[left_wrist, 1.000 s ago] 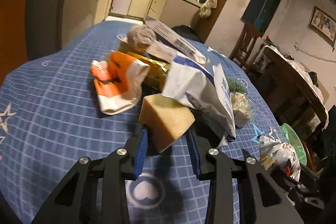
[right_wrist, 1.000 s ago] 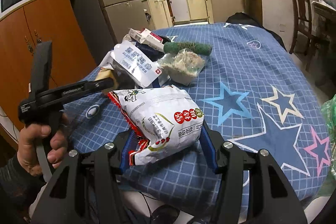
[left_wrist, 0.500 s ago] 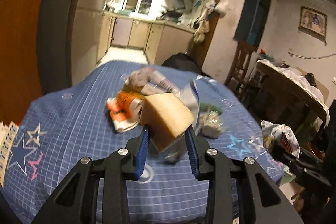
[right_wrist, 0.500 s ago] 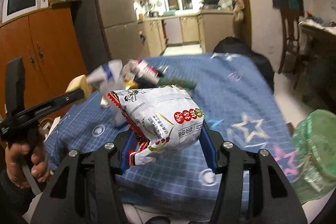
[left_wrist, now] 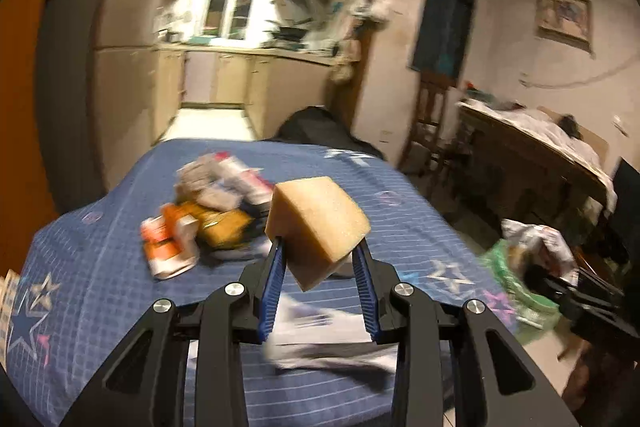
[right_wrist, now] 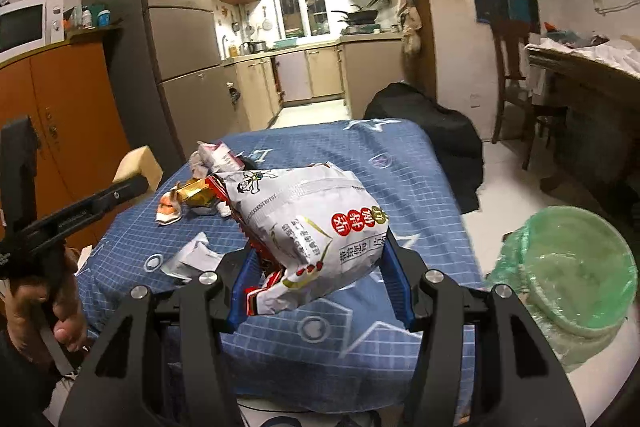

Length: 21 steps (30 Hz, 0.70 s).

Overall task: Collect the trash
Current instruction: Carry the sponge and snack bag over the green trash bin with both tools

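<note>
Right now I have the left gripper (left_wrist: 319, 259) with its jaws partly closed and clamped on a tan sponge block (left_wrist: 318, 227), lifted clear above the blue star-patterned tabletop (left_wrist: 92, 267). On the right gripper (right_wrist: 316, 259) I see the jaws set wider, gripping a puffy white snack bag (right_wrist: 316, 227) from both sides, also off the cloth. Behind both, the remaining wrappers (right_wrist: 192, 195) lie heaped mid-tabletop, and a green-lined bin (right_wrist: 576, 275) sits low to my right.

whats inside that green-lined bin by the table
The green-lined bin looks empty in the right wrist view: only its green liner shows. The right hand-held gripper, closed on a snack bag, hides the bin's near-left edge.
</note>
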Tool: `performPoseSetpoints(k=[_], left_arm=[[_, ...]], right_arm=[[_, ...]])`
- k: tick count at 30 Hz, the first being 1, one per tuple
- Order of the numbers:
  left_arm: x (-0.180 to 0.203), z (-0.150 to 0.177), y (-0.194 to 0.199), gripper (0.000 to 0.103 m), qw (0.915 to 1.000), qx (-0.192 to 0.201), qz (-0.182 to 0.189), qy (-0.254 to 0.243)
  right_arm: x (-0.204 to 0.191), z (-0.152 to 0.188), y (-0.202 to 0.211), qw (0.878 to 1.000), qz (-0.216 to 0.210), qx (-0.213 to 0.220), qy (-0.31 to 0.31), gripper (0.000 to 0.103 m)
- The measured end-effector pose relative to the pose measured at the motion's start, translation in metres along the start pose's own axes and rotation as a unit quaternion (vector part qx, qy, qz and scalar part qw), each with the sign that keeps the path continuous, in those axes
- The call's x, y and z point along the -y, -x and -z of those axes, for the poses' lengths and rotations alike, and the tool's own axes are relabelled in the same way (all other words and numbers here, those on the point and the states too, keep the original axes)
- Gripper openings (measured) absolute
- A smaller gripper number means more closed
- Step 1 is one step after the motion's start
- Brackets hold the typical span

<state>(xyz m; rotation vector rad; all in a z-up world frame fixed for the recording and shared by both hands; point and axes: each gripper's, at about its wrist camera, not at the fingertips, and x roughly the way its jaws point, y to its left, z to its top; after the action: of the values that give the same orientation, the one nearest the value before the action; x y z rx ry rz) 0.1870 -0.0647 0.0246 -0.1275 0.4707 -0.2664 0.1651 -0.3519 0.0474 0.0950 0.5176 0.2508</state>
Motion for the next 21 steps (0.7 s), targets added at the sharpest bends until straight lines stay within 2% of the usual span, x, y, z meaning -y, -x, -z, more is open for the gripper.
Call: performPoseSetpoints(k=[7, 13, 16, 21], left_arm=[[0.100, -0.021, -0.019, 0.035, 0.9941, -0.002, 0.092, -0.057], [0.196, -0.028, -0.064, 0.035, 0.9798, -0.038, 0.173, -0.093], [0.240, -0.030, -0.088, 0.035, 0.9719, -0.061, 0.201, -0.106], [0.298, -0.030, -0.130, 0.035, 0.9615, -0.093, 0.227, -0.123]], right_arm=[[0.049, -0.019, 0.035, 0.997, 0.073, 0.021, -0.022, 0.053], [0.117, -0.033, 0.061, 0.986, 0.156, 0.011, -0.052, 0.053], [0.153, -0.037, 0.067, 0.980, 0.187, 0.000, -0.073, 0.053], [0.203, -0.040, 0.070, 0.970, 0.220, -0.024, -0.102, 0.053]])
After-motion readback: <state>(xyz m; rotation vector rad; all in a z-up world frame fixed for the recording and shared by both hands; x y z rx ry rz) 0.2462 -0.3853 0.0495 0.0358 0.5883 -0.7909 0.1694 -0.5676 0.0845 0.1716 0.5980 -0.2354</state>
